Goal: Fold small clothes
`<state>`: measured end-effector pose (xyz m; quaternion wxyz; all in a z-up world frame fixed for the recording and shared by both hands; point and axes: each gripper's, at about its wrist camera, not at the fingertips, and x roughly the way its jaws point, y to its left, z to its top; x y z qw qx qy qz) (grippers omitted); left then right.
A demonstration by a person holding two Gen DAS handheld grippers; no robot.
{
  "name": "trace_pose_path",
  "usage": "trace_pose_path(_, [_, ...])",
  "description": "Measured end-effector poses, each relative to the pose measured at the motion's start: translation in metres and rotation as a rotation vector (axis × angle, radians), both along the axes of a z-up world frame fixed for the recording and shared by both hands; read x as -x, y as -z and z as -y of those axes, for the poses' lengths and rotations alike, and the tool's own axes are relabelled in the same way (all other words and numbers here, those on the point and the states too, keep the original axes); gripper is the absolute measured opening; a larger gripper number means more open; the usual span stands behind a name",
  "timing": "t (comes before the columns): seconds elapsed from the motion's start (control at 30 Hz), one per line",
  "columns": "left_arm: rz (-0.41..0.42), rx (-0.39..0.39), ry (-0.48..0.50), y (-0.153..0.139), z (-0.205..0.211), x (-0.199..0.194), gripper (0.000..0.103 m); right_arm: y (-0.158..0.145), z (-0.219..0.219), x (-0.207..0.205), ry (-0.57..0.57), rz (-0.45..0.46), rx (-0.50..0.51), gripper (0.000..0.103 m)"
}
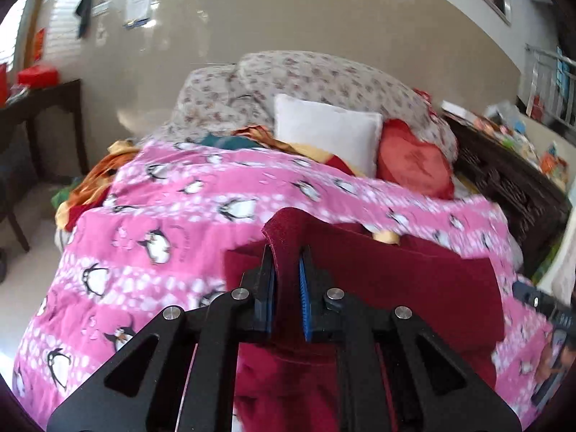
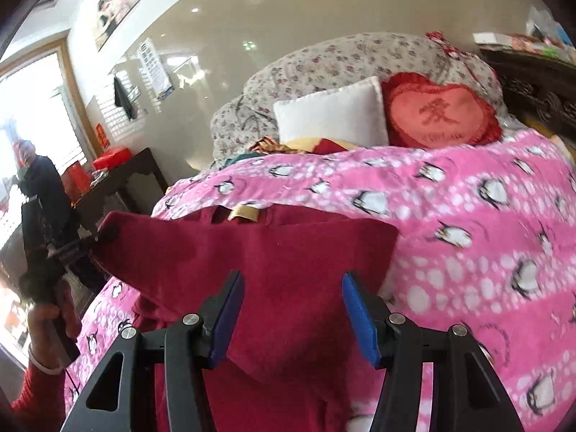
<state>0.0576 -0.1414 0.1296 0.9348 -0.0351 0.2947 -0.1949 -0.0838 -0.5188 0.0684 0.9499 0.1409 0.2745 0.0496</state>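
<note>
The left gripper [image 1: 288, 252] is clenched on a raised corner of the dark red garment [image 1: 396, 280], whose cloth fills the narrow gap between the blue pads and hides what lies under it on the pink penguin quilt [image 1: 162, 223]. In the right wrist view the right gripper [image 2: 291, 280] stands released, its jaws wide apart with the garment [image 2: 273, 252] spread behind and between them, though whether either pad touches the cloth cannot be told. At nine o'clock there the left gripper [image 2: 104, 232] pinches the garment's far corner, its body blurred and half cut off, while the garment's lower part at six o'clock is hidden behind the gripper frame.
</note>
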Motion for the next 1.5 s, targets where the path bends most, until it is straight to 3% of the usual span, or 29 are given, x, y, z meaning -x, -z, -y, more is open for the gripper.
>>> trace_pose_path(0.07, [-0.050, -0.007, -0.010, 0.014, -0.006, -0.006, 0.010, 0.009, -0.009, -0.012, -0.023, -0.024, 0.017, 0.054])
trace_pose_path(0.17, [-0.141, -0.017, -0.020, 0.049, -0.007, -0.010, 0.010, 0.046, -0.020, -0.038, -0.017, -0.156, 0.128, 0.054])
trace_pose_path(0.23, [-0.189, -0.031, -0.033, 0.069, -0.004, -0.016, 0.010, 0.057, -0.019, -0.046, -0.017, -0.164, 0.175, 0.052])
trace_pose_path(0.37, [-0.210, -0.016, -0.041, 0.075, -0.008, -0.018, 0.010, 0.036, -0.025, -0.027, -0.022, -0.129, 0.181, 0.052])
trace_pose_path(0.47, [-0.195, -0.033, -0.043, 0.076, -0.009, -0.014, 0.015, 0.030, -0.033, 0.000, -0.029, -0.108, 0.246, 0.052])
trace_pose_path(0.6, [-0.198, -0.052, -0.051, 0.087, -0.006, -0.017, 0.020, 0.073, -0.024, 0.006, 0.049, -0.267, 0.301, 0.052])
trace_pose_path(0.67, [-0.213, -0.059, -0.054, 0.090, -0.007, -0.016, 0.024, 0.082, -0.014, 0.010, 0.053, -0.270, 0.234, 0.053])
trace_pose_path(0.77, [-0.228, -0.059, -0.043, 0.084, -0.016, -0.004, 0.031, 0.067, -0.008, 0.027, 0.055, -0.233, 0.181, 0.052])
trace_pose_path(0.9, [-0.248, -0.005, -0.047, 0.076, -0.037, 0.027, 0.058, 0.044, -0.016, 0.046, 0.048, -0.155, 0.212, 0.053])
trace_pose_path(0.93, [-0.249, 0.016, -0.047, 0.076, -0.041, 0.036, 0.061, 0.042, -0.019, 0.046, 0.037, -0.148, 0.210, 0.053])
trace_pose_path(1.0, [-0.264, 0.030, -0.040, 0.078, -0.044, 0.055, 0.062, 0.049, -0.021, 0.039, 0.033, -0.178, 0.214, 0.053])
trace_pose_path(1.1, [-0.286, 0.008, -0.008, 0.084, -0.041, 0.080, 0.062, 0.084, -0.016, 0.013, 0.055, -0.322, 0.200, 0.053])
trace_pose_path(1.23, [-0.305, -0.048, 0.051, 0.091, -0.034, 0.111, 0.062, 0.065, -0.014, 0.039, 0.024, -0.268, 0.146, 0.053])
trace_pose_path(1.37, [-0.353, -0.020, 0.062, 0.100, -0.043, 0.133, 0.062, 0.043, -0.010, 0.083, -0.002, -0.228, 0.135, 0.054])
trace_pose_path(1.5, [-0.383, 0.000, 0.049, 0.109, -0.051, 0.145, 0.062, 0.042, -0.009, 0.097, -0.006, -0.228, 0.135, 0.054])
